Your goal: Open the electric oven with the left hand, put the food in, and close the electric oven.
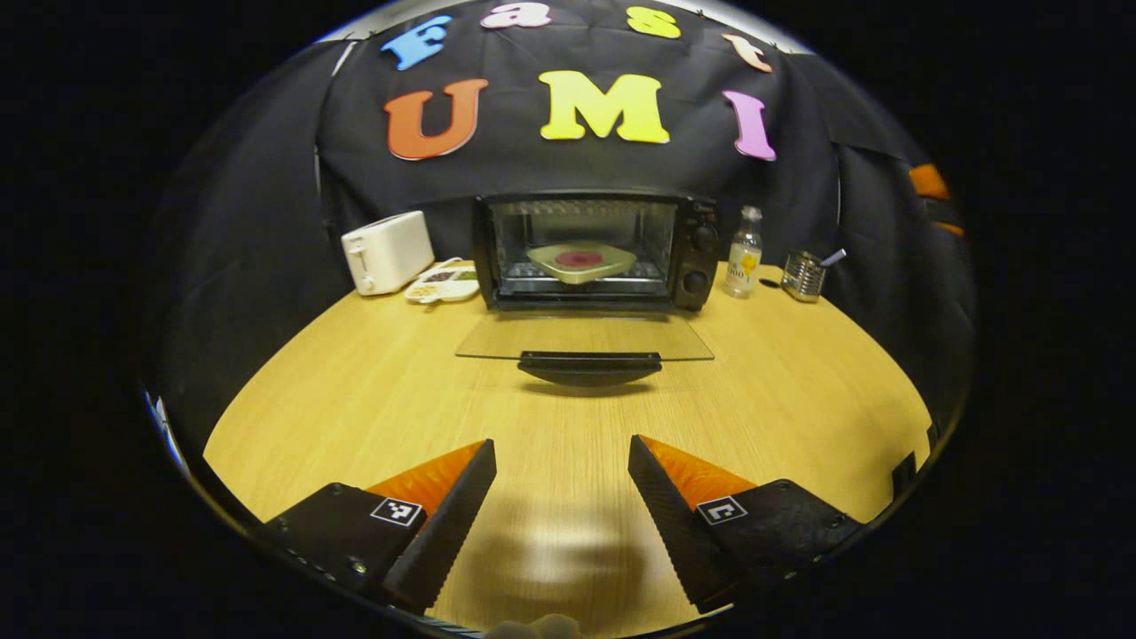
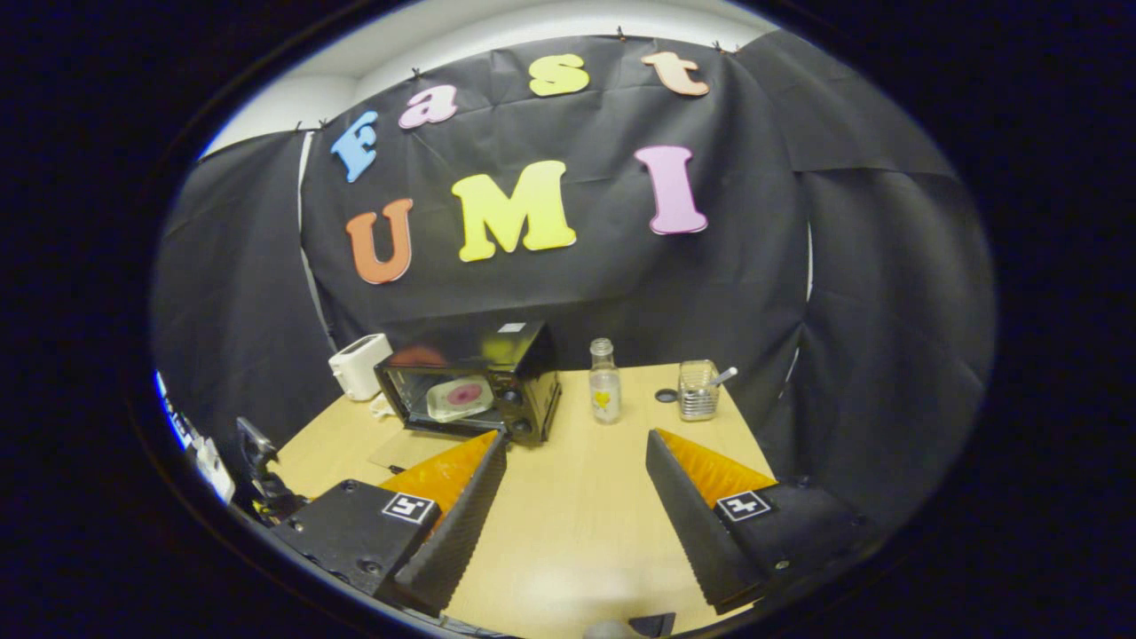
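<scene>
The black electric oven stands at the back of the wooden table with its glass door folded down flat. On the rack inside rests a pale plate with a dark red food disc. My left gripper hovers low over the table in front of the door, open, with nothing between its fingers. In the right gripper view the oven sits to the left, the plate of food inside it. My right gripper is open and holds nothing, back from the oven.
A white toaster and a small dish of snacks stand left of the oven. To its right are a clear bottle and a metal mesh holder. Black cloth walls enclose the table.
</scene>
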### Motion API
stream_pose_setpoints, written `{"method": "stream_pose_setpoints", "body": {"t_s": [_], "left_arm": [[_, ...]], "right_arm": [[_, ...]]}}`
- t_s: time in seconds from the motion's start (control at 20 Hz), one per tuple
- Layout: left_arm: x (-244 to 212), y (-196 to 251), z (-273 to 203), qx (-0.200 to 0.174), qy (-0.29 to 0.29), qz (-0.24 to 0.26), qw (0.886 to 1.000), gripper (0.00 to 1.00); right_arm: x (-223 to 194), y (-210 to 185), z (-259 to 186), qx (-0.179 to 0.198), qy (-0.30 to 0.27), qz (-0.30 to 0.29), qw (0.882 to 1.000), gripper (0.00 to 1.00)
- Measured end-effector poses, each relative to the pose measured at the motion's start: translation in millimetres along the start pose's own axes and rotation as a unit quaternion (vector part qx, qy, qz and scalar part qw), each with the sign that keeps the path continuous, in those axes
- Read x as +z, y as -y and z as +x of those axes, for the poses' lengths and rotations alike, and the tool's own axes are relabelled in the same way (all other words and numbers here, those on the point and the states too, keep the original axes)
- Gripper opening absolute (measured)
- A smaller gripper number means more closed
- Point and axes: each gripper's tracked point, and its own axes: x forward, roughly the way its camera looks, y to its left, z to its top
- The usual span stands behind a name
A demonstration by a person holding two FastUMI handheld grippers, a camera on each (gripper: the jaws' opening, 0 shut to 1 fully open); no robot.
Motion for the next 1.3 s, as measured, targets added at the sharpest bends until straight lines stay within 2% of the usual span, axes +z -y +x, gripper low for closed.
{"method": "stream_pose_setpoints", "body": {"t_s": [0.25,0.55,0.7,0.85,1.1,1.3], "left_arm": [[-5,7,68,-0.03,-0.017,0.031,0.999,0.96],[8,5,106,-0.046,-0.019,0.014,0.999,0.96],[18,4,104,-0.043,-0.009,0.03,0.999,0.97],[34,3,93,-0.047,0.0,0.019,0.999,0.97],[83,0,87,-0.055,0.032,0.011,0.998,0.97],[126,-6,87,-0.055,0.058,0.015,0.997,0.97]], "right_arm": [[12,21,-24,-0.065,-0.003,0.004,0.998,1.0],[15,20,-43,-0.118,0.003,0.025,0.993,1.0],[8,15,-50,-0.127,0.005,0.035,0.991,1.0],[0,14,-51,-0.13,0.001,0.044,0.991,1.0],[-8,12,-43,-0.131,0.003,0.052,0.99,1.0],[-14,10,-41,-0.13,0.005,0.083,0.988,1.0]]}}
